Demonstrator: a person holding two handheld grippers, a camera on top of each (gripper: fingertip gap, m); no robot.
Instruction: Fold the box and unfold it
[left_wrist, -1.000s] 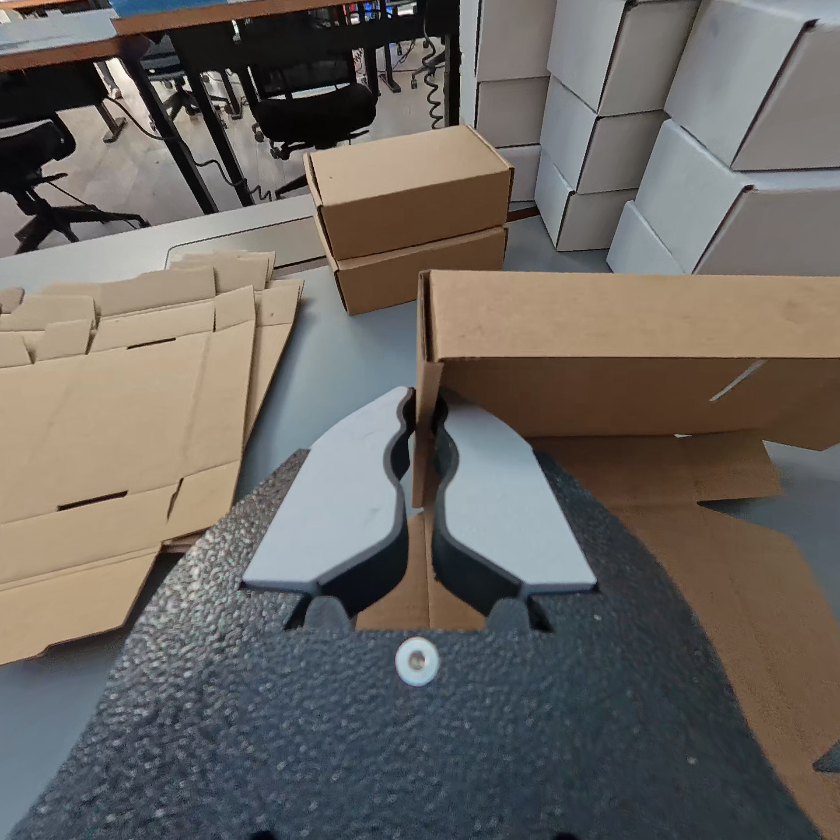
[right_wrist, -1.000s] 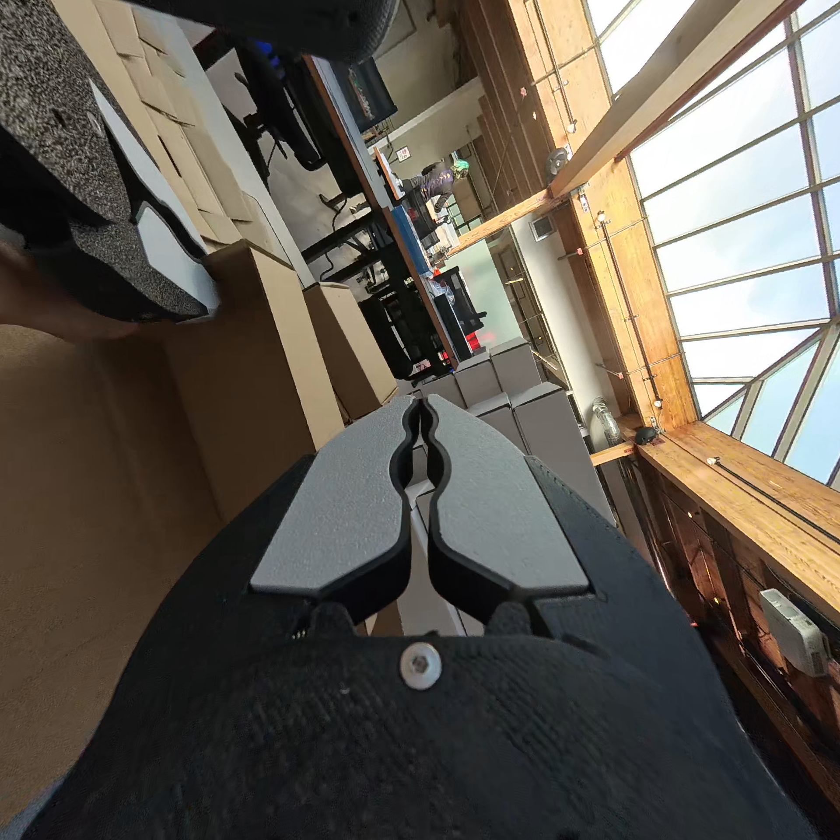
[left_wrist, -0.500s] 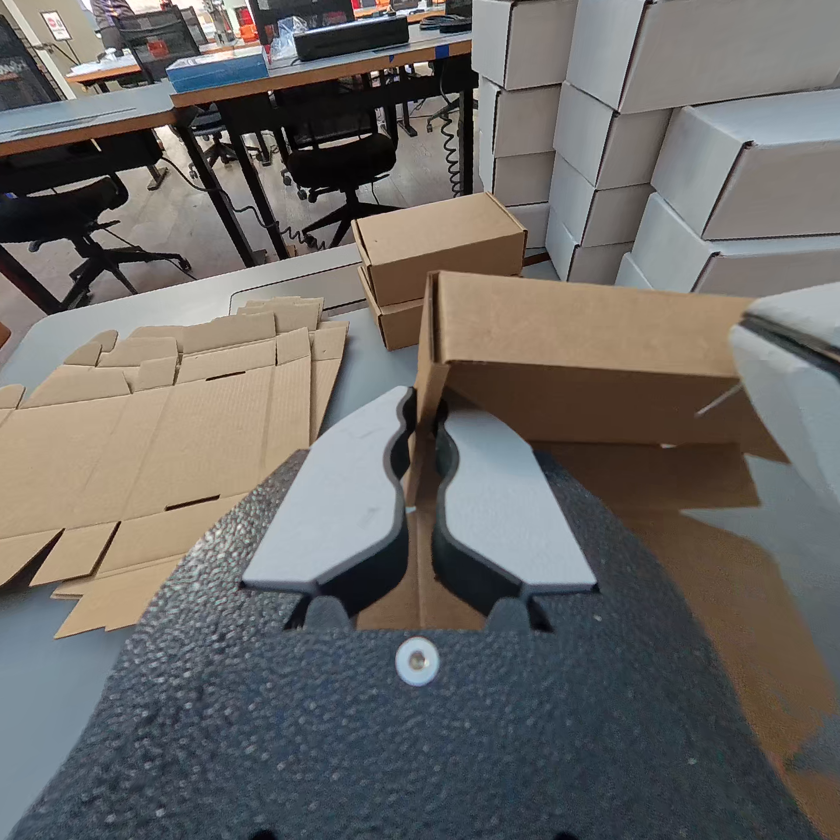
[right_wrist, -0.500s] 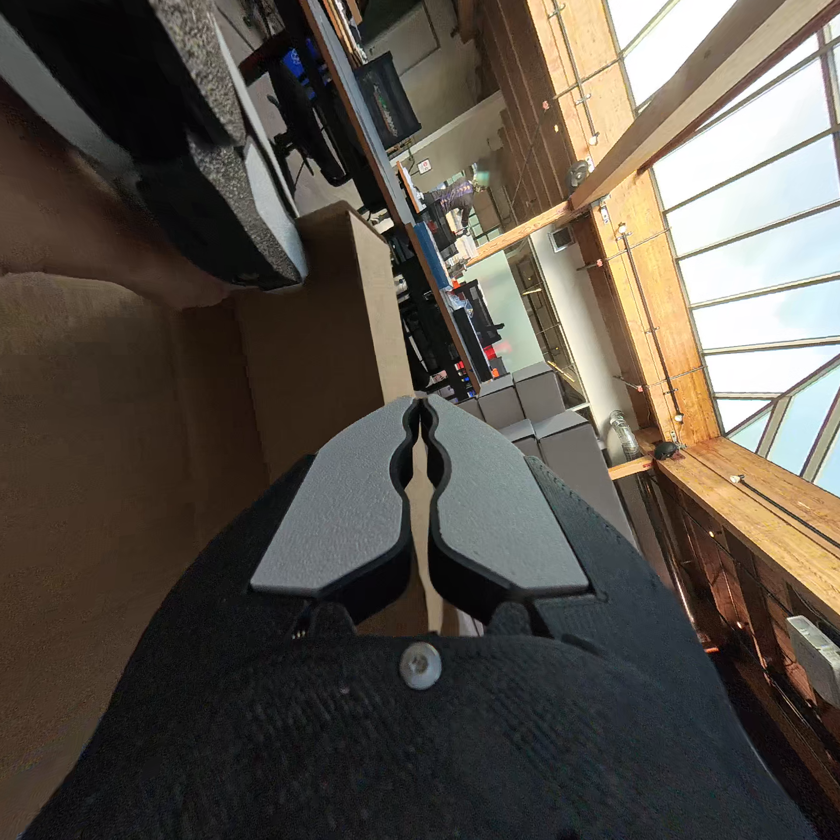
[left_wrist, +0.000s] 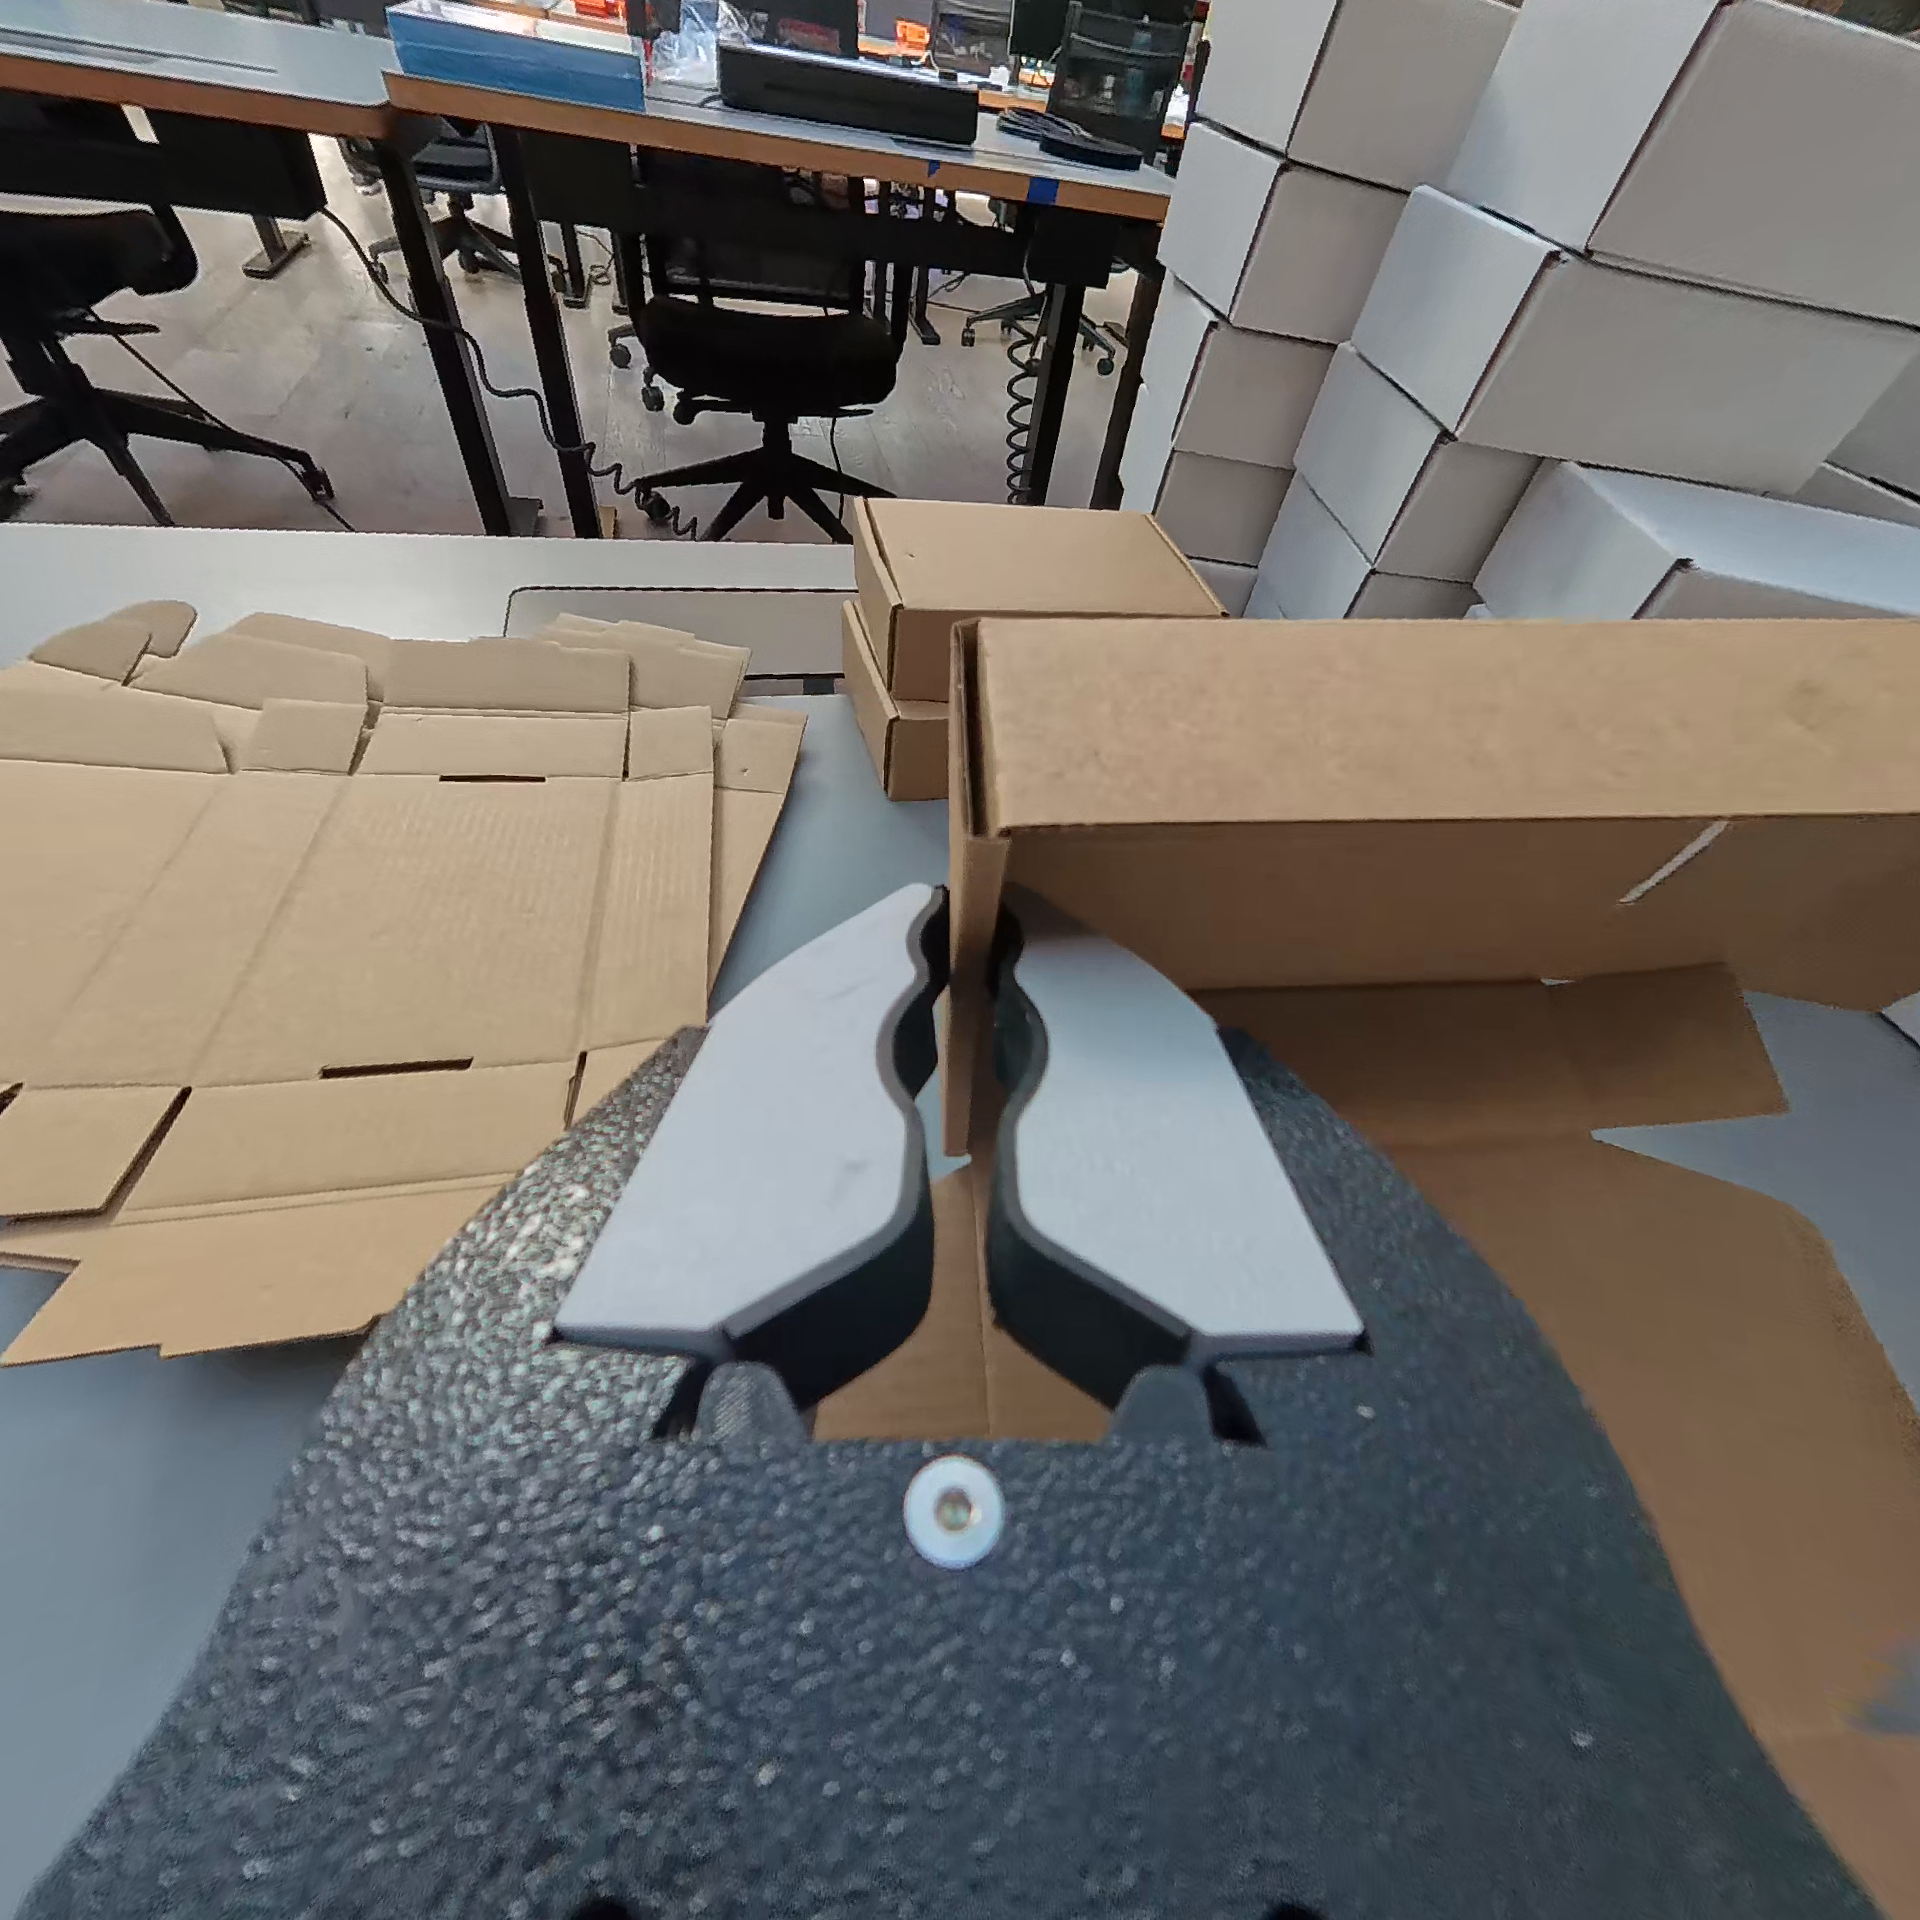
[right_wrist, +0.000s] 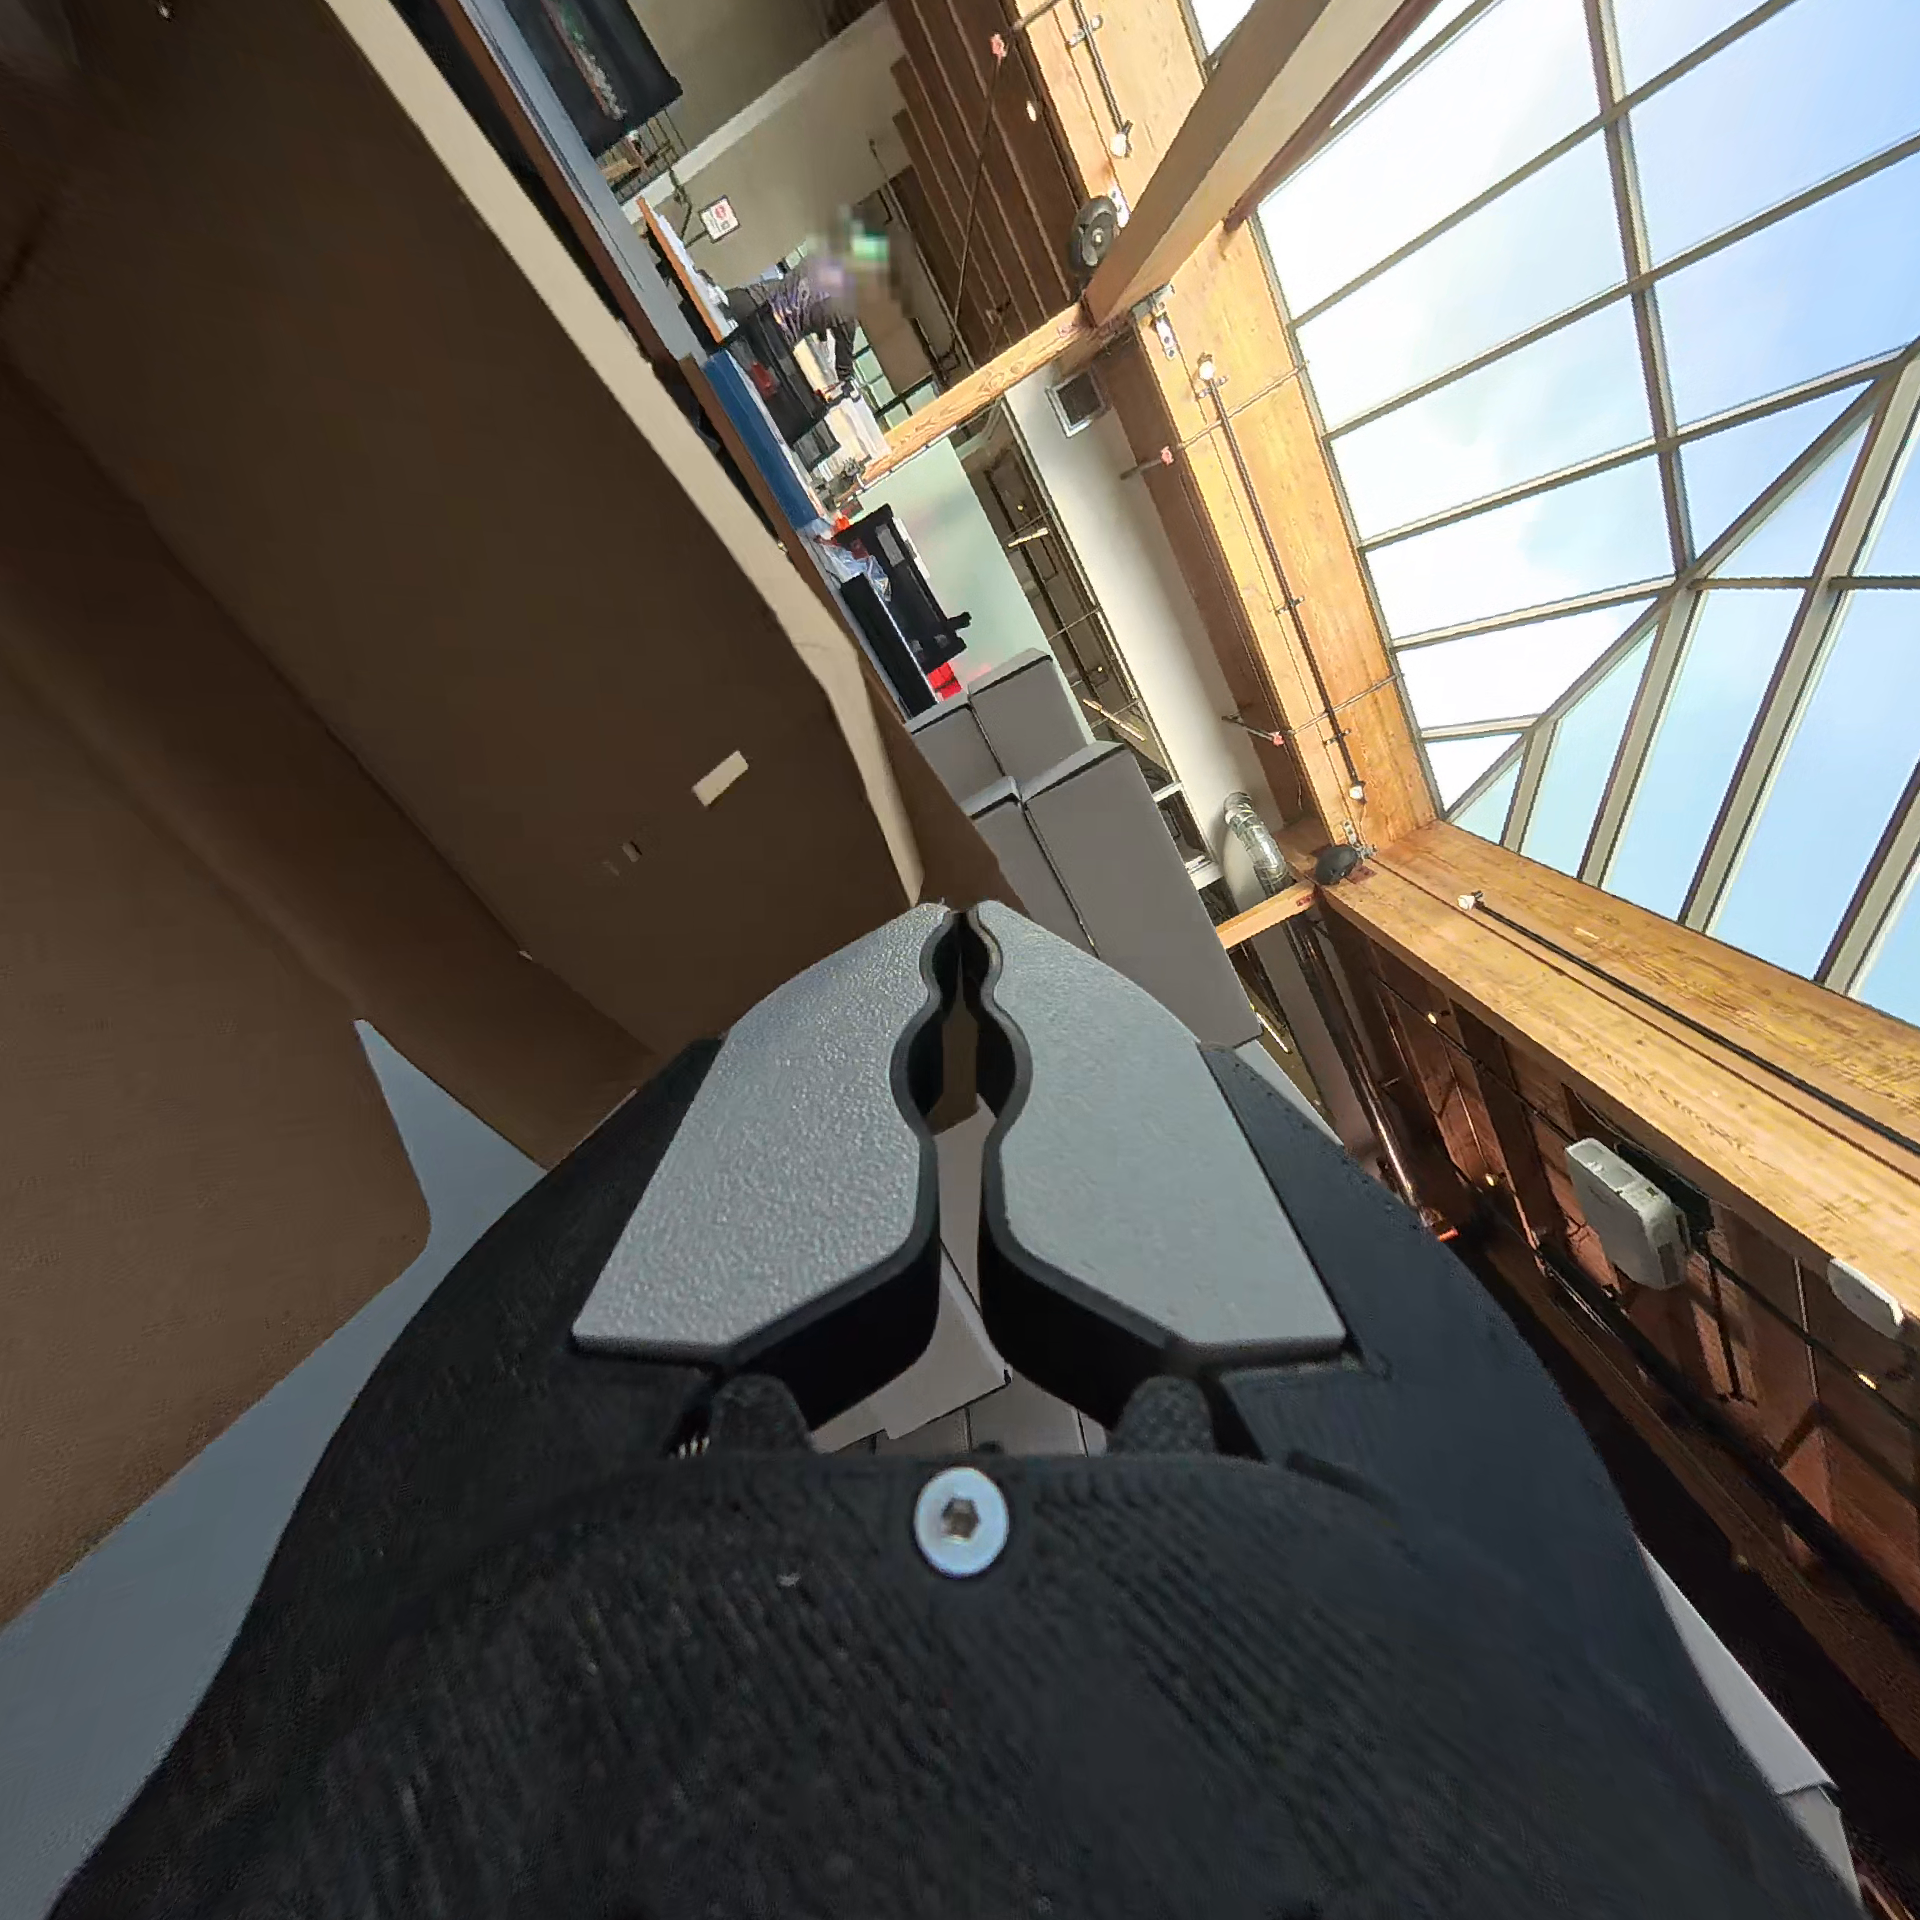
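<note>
1. Left gripper (left_wrist: 971, 925): jaws clamped on the upright left side flap of the box (left_wrist: 1455, 727), flap edge pinched between the two grey fingers (left_wrist: 790, 1122).
2. Box: one, brown cardboard, part-folded, on the grey worktop (left_wrist: 156, 1538). Back wall raised directly beyond and to the right of the left jaws; base panel lying flat beneath and to their right. Right end cut off by the frame edge.
3. Right gripper (right_wrist: 964, 920): jaws clenched with tips touching. Thin cardboard edge visible in the gap behind the tips; grasp of it not determinable. Right wrist view tilted steeply, with the box panels (right_wrist: 364, 675) filling the area left of and beyond the jaws.
4. Flat box blanks (left_wrist: 343, 935): a pile left of the left jaws, several sheets overlapping, exact count not readable.
5. Folded brown boxes (left_wrist: 1018, 582): two, stacked, beyond the left jaws, lower one partly hidden behind the box wall.
6. White boxes (left_wrist: 1558, 312): a large stack beyond and right of the left jaws, at least ten faces visible, total cut off.
7. Office chairs (left_wrist: 769, 353): two seen beyond the worktop, left one cut off.
8. Skylight (right_wrist: 1662, 416) and wooden beam (right_wrist: 1558, 1039): right of the right jaws.
</note>
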